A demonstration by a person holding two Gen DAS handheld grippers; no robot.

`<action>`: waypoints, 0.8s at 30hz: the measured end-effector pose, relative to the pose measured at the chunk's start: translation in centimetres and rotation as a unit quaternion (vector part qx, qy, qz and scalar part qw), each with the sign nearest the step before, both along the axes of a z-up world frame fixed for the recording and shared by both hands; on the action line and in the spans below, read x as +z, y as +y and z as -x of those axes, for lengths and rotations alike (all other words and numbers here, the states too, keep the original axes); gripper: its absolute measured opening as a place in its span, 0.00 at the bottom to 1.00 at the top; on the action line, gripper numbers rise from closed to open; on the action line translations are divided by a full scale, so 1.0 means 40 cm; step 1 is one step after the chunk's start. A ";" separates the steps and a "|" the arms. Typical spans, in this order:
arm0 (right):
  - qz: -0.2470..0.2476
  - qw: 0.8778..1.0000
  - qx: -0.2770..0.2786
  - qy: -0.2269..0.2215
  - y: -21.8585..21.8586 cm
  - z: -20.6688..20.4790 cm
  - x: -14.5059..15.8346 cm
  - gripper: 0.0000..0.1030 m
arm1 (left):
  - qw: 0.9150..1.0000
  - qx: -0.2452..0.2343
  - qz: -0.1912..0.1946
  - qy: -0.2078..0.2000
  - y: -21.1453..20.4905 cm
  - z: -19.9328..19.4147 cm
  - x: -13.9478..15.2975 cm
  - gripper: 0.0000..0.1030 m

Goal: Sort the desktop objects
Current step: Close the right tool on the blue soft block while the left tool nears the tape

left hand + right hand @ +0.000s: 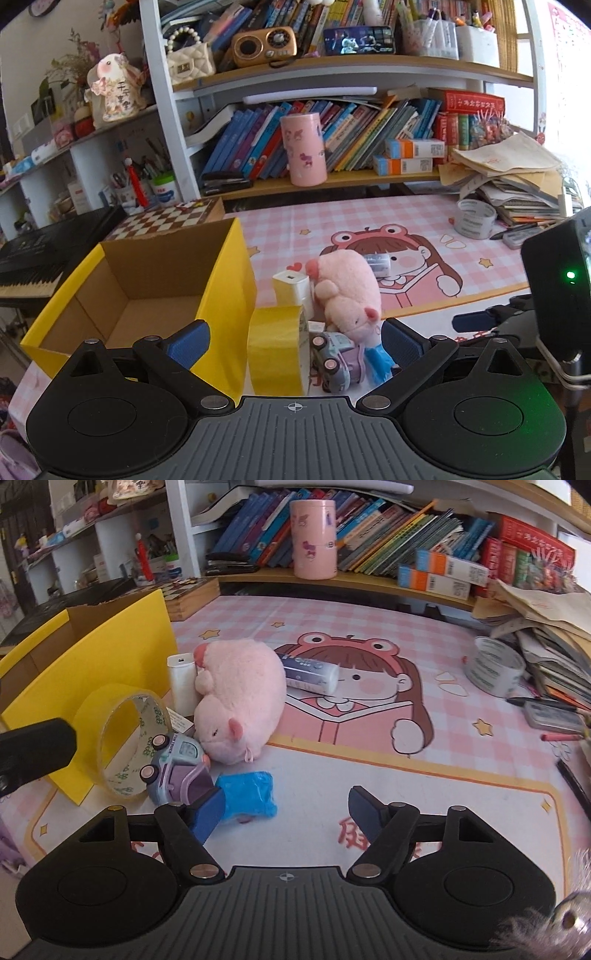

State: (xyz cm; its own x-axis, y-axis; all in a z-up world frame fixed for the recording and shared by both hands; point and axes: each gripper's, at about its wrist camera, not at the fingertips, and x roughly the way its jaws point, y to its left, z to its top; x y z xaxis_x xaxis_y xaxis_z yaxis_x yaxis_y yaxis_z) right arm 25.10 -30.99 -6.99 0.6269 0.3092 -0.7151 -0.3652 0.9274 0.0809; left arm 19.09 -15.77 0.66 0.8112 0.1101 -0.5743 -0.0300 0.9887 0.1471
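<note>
Your yellow box (147,295) sits open at the worktop's (332,775) left, the clutter packed tight beside it. The plush pig (240,701) leans on the charger (181,686) and toy car (173,768); nudge it and they topple. The tape roll (122,742) stands on edge and may roll. Right gripper (288,812), jaws apart and empty, sits beside the blue packet (247,797); closing off-centre pushes it away. Left gripper (295,339) jaws apart, empty.

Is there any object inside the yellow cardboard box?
No, the yellow cardboard box shows only its bare brown floor in the left wrist view.
</note>
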 end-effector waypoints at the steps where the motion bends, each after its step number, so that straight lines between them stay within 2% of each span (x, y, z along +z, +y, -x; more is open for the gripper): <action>1: -0.002 1.000 0.003 0.003 0.001 -0.007 -0.004 0.69 | 1.000 0.001 -0.001 0.000 -0.001 0.000 -0.001 0.98; 5: -0.008 1.000 0.015 0.013 0.011 -0.027 -0.018 0.65 | 1.000 0.011 -0.001 0.004 -0.001 -0.003 -0.003 0.96; 13: -0.009 0.998 0.052 0.028 0.044 -0.050 -0.041 0.64 | 0.999 0.025 0.006 0.021 0.004 -0.008 -0.012 0.90; 16: 0.000 0.997 0.065 0.037 0.061 -0.052 -0.055 0.55 | 0.999 0.029 0.012 0.028 0.008 -0.010 -0.016 0.88; 18: 0.007 0.997 0.066 0.032 0.065 -0.047 -0.060 0.44 | 0.999 0.032 0.013 0.029 0.010 -0.012 -0.018 0.88; 22: 0.007 0.998 0.062 0.029 0.048 -0.041 -0.058 0.41 | 0.999 0.034 0.016 0.032 0.010 -0.026 -0.025 0.87; 24: 0.010 0.998 0.052 0.027 0.029 -0.039 -0.057 0.41 | 0.999 0.034 0.013 0.035 0.007 -0.040 -0.033 0.82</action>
